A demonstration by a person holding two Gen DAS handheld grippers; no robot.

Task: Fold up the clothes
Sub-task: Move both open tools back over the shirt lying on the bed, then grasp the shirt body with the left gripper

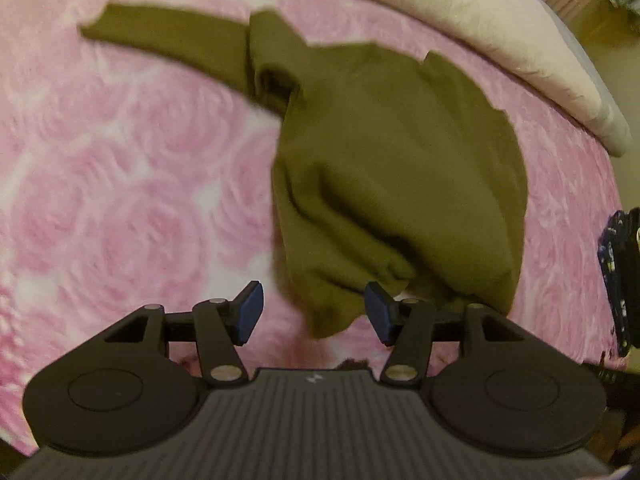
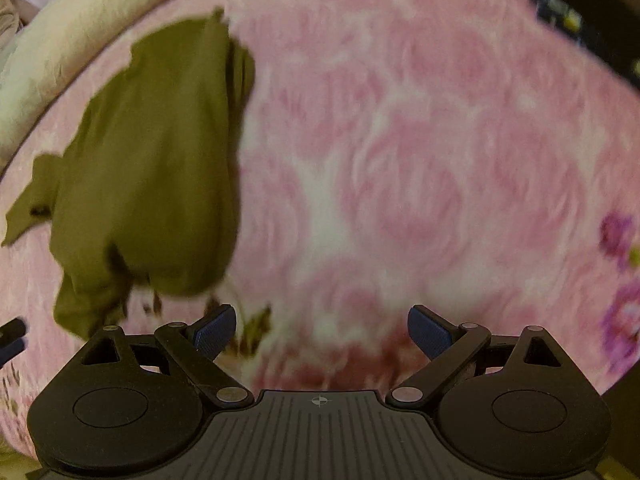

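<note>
An olive-green long-sleeved top (image 1: 392, 160) lies rumpled on a pink rose-patterned blanket (image 1: 120, 184). One sleeve (image 1: 168, 40) stretches out to the far left. My left gripper (image 1: 314, 312) is open, its blue pads just in front of the top's near hem, touching nothing. In the right wrist view the same top (image 2: 152, 160) lies to the left on the blanket (image 2: 400, 160). My right gripper (image 2: 322, 334) is open and empty over bare blanket, to the right of the top.
A cream pillow or folded cover (image 1: 500, 32) lies along the far edge of the bed, behind the top; it also shows in the right wrist view (image 2: 60, 40). A dark patterned object (image 1: 620, 276) sits at the right edge.
</note>
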